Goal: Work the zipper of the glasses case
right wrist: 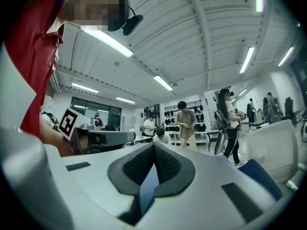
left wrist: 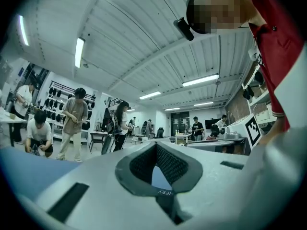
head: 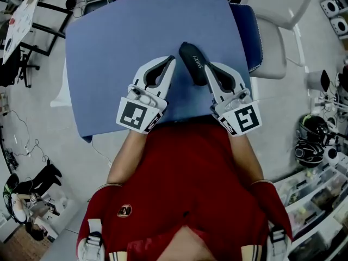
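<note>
A black oval glasses case (head: 192, 63) with white lettering lies on the blue table top (head: 114, 48), between my two grippers. My left gripper (head: 173, 59) lies on the table at the case's left side, with its tips next to the case's far end. In the left gripper view the left gripper (left wrist: 156, 146) is shut, its dark pads meet and nothing shows between them. My right gripper (head: 209, 66) rests against the case's right side. Seen from its own camera, the right gripper (right wrist: 154, 145) is also shut with nothing visible in it. The zipper pull is not visible.
A blue cushion (head: 252, 31) on a white chair (head: 274, 42) stands just off the table's right edge. Helmets (head: 311, 140) and cluttered bins sit on the floor at the right. Several people (left wrist: 74, 119) stand among workbenches further off. The table's near edge (head: 136, 134) runs along my torso.
</note>
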`<move>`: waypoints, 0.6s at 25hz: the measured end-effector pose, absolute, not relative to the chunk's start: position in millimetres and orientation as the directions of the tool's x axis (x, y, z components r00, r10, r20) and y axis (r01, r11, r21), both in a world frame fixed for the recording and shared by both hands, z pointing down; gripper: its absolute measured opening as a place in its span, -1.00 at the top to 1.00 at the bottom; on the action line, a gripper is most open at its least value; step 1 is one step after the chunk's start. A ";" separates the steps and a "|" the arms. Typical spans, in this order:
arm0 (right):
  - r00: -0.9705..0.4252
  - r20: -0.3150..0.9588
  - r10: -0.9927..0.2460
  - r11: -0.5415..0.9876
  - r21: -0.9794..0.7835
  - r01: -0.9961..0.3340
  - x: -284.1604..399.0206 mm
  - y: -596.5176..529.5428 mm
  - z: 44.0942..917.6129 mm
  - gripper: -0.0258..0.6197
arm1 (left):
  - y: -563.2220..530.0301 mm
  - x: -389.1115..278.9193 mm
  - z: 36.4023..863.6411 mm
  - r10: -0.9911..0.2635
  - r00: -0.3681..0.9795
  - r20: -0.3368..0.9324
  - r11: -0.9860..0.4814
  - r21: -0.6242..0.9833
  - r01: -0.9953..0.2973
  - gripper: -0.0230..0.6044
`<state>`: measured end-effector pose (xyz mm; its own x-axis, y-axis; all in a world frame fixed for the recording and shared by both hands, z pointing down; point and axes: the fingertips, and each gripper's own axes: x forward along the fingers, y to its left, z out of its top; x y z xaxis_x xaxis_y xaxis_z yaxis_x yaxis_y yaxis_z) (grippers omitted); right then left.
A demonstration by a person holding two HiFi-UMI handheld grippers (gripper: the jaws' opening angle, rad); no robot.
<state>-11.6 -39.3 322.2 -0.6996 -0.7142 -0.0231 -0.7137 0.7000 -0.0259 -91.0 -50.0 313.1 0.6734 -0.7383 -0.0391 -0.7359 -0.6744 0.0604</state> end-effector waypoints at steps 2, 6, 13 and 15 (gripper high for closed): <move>-0.692 -0.017 -0.722 0.692 -0.026 -0.722 -8.4 -37.8 324.0 0.92 | -49.5 -87.1 313.6 -0.728 0.685 -0.039 -0.686 0.061 -0.726 0.90; -0.674 -0.002 -0.739 0.674 -0.030 -0.738 -4.1 -33.0 330.0 0.92 | -47.1 -82.3 316.5 -0.709 0.704 -0.033 -0.704 0.064 -0.707 0.91; -0.653 0.020 -0.757 0.651 -0.047 -0.757 4.2 -26.9 339.6 0.92 | -44.7 -73.3 320.1 -0.685 0.728 -0.029 -0.728 0.071 -0.682 0.91; -0.649 0.023 -0.760 0.648 -0.048 -0.760 4.9 -26.7 340.4 0.92 | -44.7 -72.7 320.8 -0.681 0.731 -0.026 -0.731 0.073 -0.678 0.91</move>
<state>4.9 -26.7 340.4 -0.6491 -0.7603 0.0228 -0.7604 0.6477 -0.0476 -72.7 -44.7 320.8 0.7315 -0.6814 -0.0265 -0.6784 -0.7311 0.0730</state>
